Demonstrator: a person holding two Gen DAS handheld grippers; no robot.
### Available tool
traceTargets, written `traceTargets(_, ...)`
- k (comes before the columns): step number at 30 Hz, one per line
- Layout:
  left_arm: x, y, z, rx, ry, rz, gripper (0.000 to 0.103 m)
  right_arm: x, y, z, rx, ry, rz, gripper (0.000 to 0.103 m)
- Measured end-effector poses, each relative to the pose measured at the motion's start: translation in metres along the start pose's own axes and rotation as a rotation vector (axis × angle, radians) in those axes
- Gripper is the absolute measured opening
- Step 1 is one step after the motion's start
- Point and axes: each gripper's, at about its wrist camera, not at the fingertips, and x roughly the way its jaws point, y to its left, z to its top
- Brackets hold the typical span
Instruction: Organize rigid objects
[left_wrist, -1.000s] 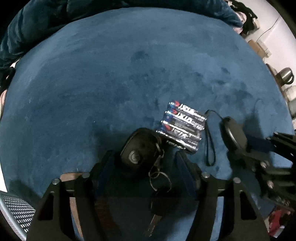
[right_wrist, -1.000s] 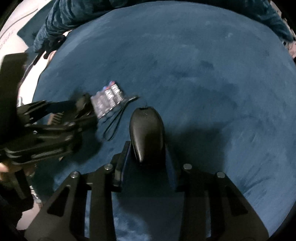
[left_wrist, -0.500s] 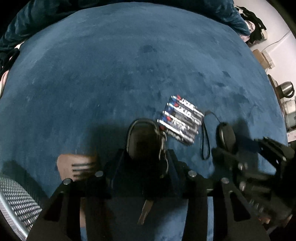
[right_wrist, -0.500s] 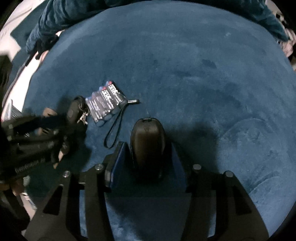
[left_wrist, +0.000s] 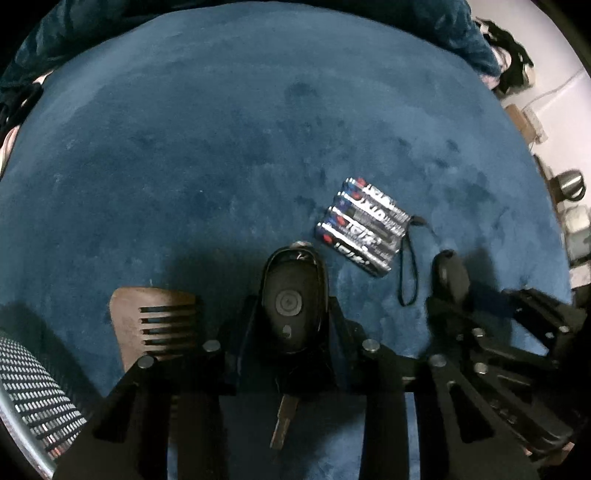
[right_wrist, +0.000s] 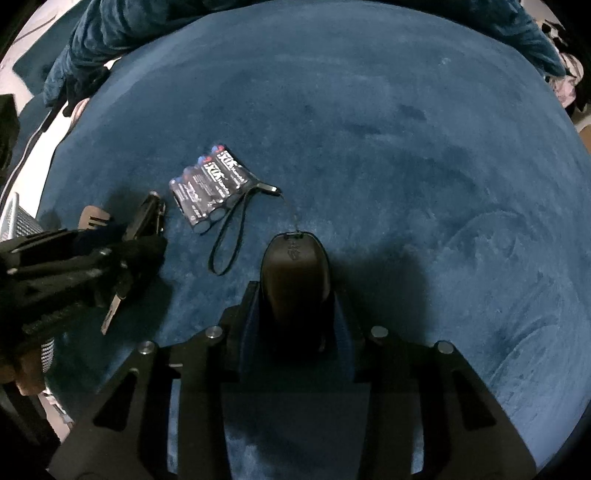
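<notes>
Far left, at the blue blanket's (left_wrist: 221, 147) near edge: white mesh basket (left_wrist: 33, 398), contents out of sight. Beside it, brown wooden comb (left_wrist: 155, 325) lying flat. Next, left gripper (left_wrist: 293, 332), jaws closing around black key fob (left_wrist: 291, 306), metal key (left_wrist: 282, 424) hanging below. Further right, shrink-wrapped pack of batteries (left_wrist: 360, 225) flat on the blanket. Then black wrist strap (right_wrist: 229, 240), looped. Rightmost, right gripper (right_wrist: 293, 317), jaws closing around dark oval device (right_wrist: 293, 273).
</notes>
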Motion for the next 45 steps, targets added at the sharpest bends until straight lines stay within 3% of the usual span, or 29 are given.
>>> traceTargets(16,-0.057,-0.006,-0.029,-0.014,-0.06,-0.065,0.035,-0.049,-0.006,-0.033,0.058,-0.061,0.108,0.037)
traceTargets(17,-0.064,-0.004,-0.031,-0.01,-0.068,-0.068,0.03,-0.05,-0.001,-0.032,0.06,-0.065,0.111,0.037)
traceTargets(18,-0.07,-0.004,-0.034,-0.004,-0.074,-0.069,0.016,-0.054,0.0,-0.034,0.062,-0.071,0.116,0.037)
traceTargets(19,-0.075,-0.002,-0.033,0.0,-0.079,-0.069,0.014,-0.059,0.002,-0.036,0.064,-0.078,0.12,0.037)
traceTargets(23,-0.093,-0.009,-0.035,0.009,-0.106,-0.068,0.014,-0.078,0.006,-0.046,0.064,-0.103,0.128,0.037)
traceTargets(27,-0.091,-0.005,-0.038,0.004,-0.078,-0.073,0.014,-0.084,0.013,-0.05,0.064,-0.11,0.125,0.038)
traceTargets(29,-0.083,-0.009,-0.038,-0.002,-0.067,-0.068,0.019,-0.085,0.016,-0.052,0.062,-0.112,0.124,0.038)
traceTargets(32,-0.074,-0.007,-0.038,-0.022,-0.06,-0.086,0.046,-0.082,0.016,-0.052,0.072,-0.108,0.121,0.038)
traceTargets(33,-0.071,-0.007,-0.036,-0.032,-0.062,-0.093,0.049,-0.08,0.015,-0.051,0.077,-0.105,0.121,0.038)
traceTargets(38,-0.037,-0.015,-0.016,-0.07,-0.05,-0.077,0.05,-0.067,0.001,-0.05,0.103,-0.085,0.122,0.038)
traceTargets(45,0.006,-0.027,0.005,-0.075,-0.021,0.015,0.052,-0.048,-0.02,-0.053,0.143,-0.049,0.117,0.038)
